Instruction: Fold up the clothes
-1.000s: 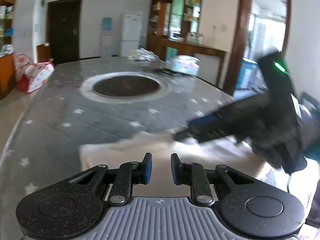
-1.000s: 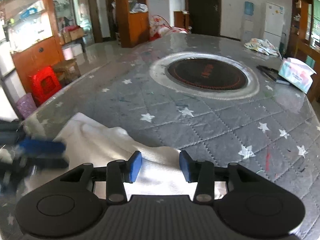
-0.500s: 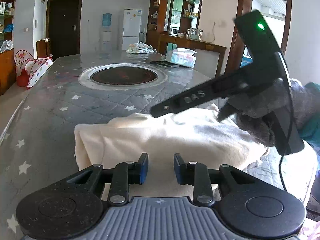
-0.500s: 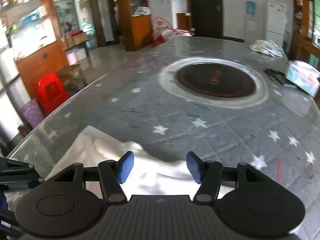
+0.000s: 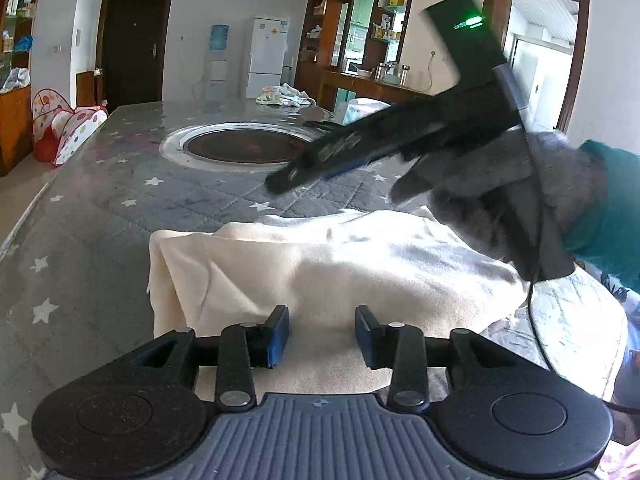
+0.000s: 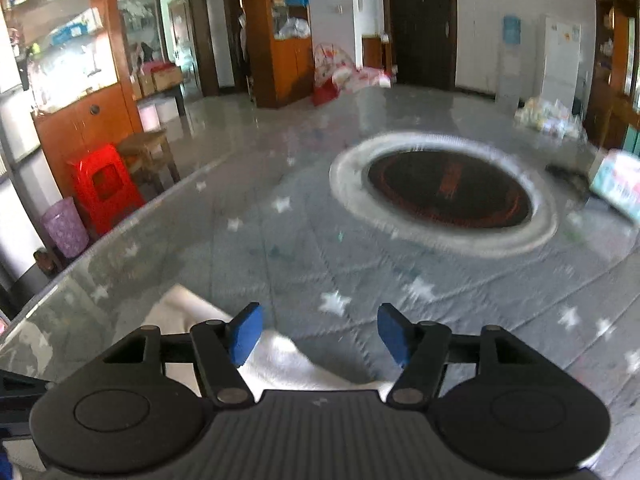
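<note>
Surroundings: large grey quilted star-print table cover [image 5: 120, 184] with a round dark inset ringed in white [image 5: 244, 146] at the table's centre. Far edge: crumpled pale cloth bundle [image 5: 285, 94]; to the right of the inset, a pastel tissue packet [image 6: 618, 186] with a flat dark object just beside it, too blurred to identify. Off the table: red plastic stool [image 6: 105, 186], purple bin [image 6: 66, 227], white fridge [image 5: 267, 57], wooden shelving.

Obstruction: in the left wrist view the right gripper [image 5: 280, 182] crosses the upper right of the frame, tilted and motion-blurred, held in a grey-gloved hand [image 5: 520, 196]; it hides part of the table behind it.

Garment: cream-white fleecy cloth [image 5: 320, 264], bunched in soft folds at the near table edge. It lies directly ahead of and below the left gripper [image 5: 322, 336], whose blue pads are spread apart, empty. In the right wrist view the cloth's corner [image 6: 280, 356] shows under the right gripper [image 6: 320, 334], fingers wide apart, gripping nothing.
</note>
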Tool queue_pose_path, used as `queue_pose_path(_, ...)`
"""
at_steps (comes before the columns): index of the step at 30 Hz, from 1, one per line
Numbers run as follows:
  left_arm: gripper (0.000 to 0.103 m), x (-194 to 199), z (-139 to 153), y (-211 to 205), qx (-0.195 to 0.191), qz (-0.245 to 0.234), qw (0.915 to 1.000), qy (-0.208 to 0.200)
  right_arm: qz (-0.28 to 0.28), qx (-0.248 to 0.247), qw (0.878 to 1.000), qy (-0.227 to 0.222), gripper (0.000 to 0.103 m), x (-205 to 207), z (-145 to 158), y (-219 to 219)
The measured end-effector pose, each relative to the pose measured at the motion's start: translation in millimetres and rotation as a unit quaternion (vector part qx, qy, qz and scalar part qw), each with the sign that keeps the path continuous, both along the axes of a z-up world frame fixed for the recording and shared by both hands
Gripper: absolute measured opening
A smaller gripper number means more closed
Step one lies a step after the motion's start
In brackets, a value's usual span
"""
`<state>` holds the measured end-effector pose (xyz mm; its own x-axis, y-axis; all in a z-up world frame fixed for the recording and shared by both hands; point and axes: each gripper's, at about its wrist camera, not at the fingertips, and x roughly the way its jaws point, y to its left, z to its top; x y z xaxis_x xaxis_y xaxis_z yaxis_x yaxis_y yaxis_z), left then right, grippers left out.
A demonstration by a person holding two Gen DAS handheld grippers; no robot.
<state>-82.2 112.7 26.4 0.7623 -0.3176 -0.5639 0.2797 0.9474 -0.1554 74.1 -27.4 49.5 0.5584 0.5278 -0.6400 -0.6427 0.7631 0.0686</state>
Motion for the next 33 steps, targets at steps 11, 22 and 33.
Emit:
queue_pose_path(11,0.051,-4,8,4,0.000,0.007,1.0000,-0.007,-0.024,0.053,0.994,-0.093,0.103,-51,51,-68)
queue_pose_path(22,0.051,6,18,1,-0.004,0.023,0.9996,-0.013,0.001,-0.012,0.995,-0.098,0.103,-87,14,-78)
queue_pose_path(33,0.052,0,2,-7,0.016,0.014,0.9998,0.001,0.035,-0.110,0.987,-0.113,0.103,-118,-30,-68)
